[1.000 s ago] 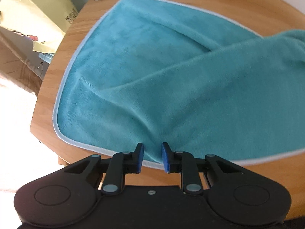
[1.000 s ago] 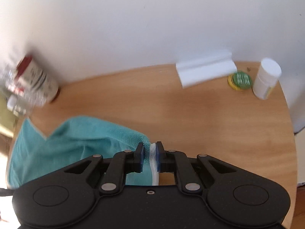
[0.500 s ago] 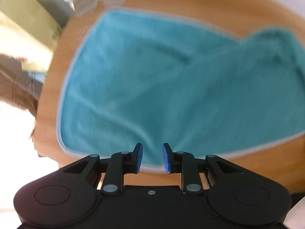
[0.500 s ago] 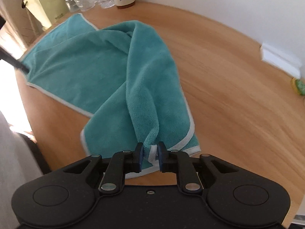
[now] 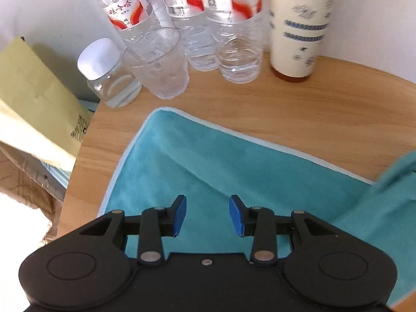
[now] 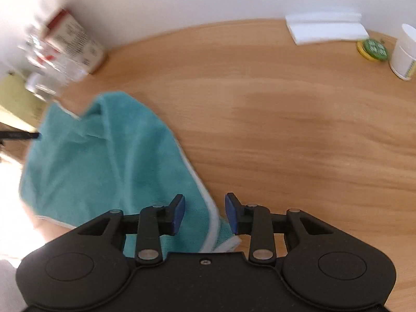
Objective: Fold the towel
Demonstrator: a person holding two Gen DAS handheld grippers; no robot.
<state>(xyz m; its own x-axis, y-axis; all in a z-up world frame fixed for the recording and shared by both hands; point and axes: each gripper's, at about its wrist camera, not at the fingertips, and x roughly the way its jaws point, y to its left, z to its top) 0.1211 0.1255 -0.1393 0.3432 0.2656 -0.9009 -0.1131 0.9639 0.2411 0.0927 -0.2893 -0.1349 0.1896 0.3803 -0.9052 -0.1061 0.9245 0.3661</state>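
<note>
Right wrist view showed us the plush teal towel with pale piping [image 6: 109, 161] lying between the spread, empty right gripper [image 6: 204, 214] jaws; our left gripper [image 5: 207, 215] was released too, above the towel's soft flat cloth.

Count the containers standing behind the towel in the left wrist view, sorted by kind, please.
Water bottles: 3
Clear cup: 1
White-lidded jar: 1
Cream tumbler: 1
Total: 6

left gripper [image 5: 207, 215]: fingers apart, empty | right gripper [image 6: 205, 214]: fingers apart, empty
</note>
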